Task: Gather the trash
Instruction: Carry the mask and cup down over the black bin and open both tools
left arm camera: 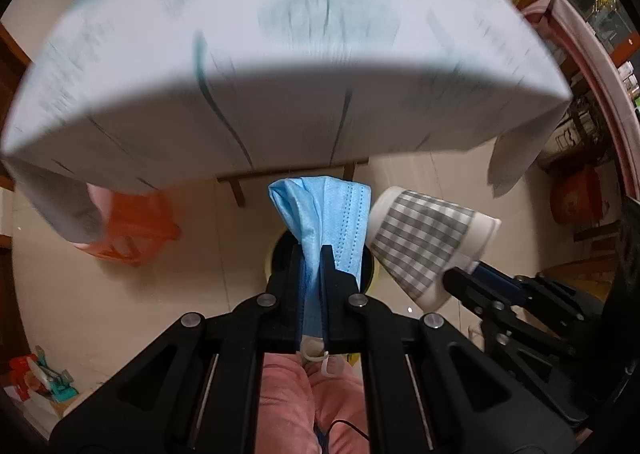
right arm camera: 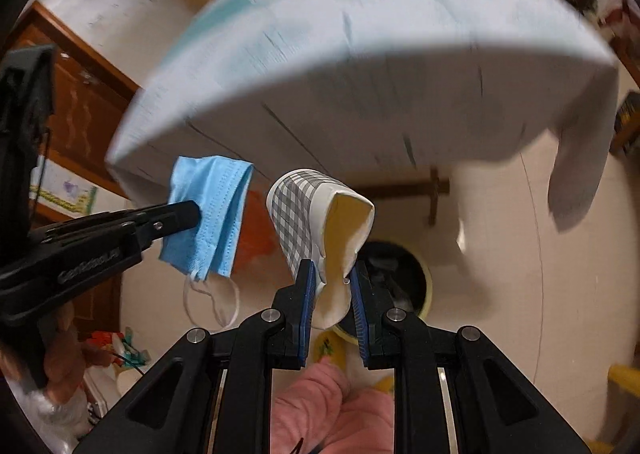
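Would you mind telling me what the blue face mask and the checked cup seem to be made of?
The blue face mask, shut in the left tongs, looks like soft, matte non-woven fabric: it is pleated and stitched along the edge, with thin white ear loops. The checked cup, pinched in the right tongs, appears to be paper: its wall is creased and squashed, with a plain cream, matte inside.

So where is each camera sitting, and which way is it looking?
Left wrist: sits on the left gripper, looking along its fingers, down at the blue mask it pinches and the bin; pink-clad legs show.
Right wrist: sits on the right gripper, looking down at the checked paper cup it squeezes; pink legs and a hand show.
Both see mask, cup, bin, table.
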The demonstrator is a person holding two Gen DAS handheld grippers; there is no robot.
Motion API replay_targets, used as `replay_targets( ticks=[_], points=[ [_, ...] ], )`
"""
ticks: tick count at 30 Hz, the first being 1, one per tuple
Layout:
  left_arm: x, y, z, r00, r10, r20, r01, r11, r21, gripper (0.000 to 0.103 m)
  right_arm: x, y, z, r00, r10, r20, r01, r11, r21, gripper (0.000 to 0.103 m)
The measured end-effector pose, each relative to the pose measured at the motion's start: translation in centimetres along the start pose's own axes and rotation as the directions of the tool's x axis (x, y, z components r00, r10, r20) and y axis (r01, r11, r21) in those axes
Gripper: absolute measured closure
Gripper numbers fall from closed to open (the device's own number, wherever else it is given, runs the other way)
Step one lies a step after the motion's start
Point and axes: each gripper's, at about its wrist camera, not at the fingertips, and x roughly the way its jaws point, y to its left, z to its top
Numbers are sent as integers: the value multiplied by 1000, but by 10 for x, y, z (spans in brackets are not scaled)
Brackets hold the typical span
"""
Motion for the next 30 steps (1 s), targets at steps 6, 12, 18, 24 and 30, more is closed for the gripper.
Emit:
replay_targets(
  ticks=[6, 12, 18, 24, 30],
  points=[
    [86, 10, -21, 996, -16, -83, 16, 1000, 5, 99, 89, -22, -25, 993, -81, -87, 85, 995, 42, 84],
    [155, 16, -36, 991, 3, -134, 3, 999, 44, 98, 166, -38, -45, 981, -115, -156, 123, 991, 44, 78],
    [199, 19, -43, 985, -5, -171, 15, 999, 52, 77, 212, -48, -55, 977, -115, -177, 126, 991, 53, 64],
    [211, 24, -38, 986, -26, -166, 28, 1000, 6, 51, 227, -55, -56, 977, -107, -182, 122, 990, 70, 61],
    [207, 23, -37, 985, -21, -173, 22, 1000, 4, 51, 215, -56, -56, 982, -94, -162, 110, 990, 90, 59]
  ],
)
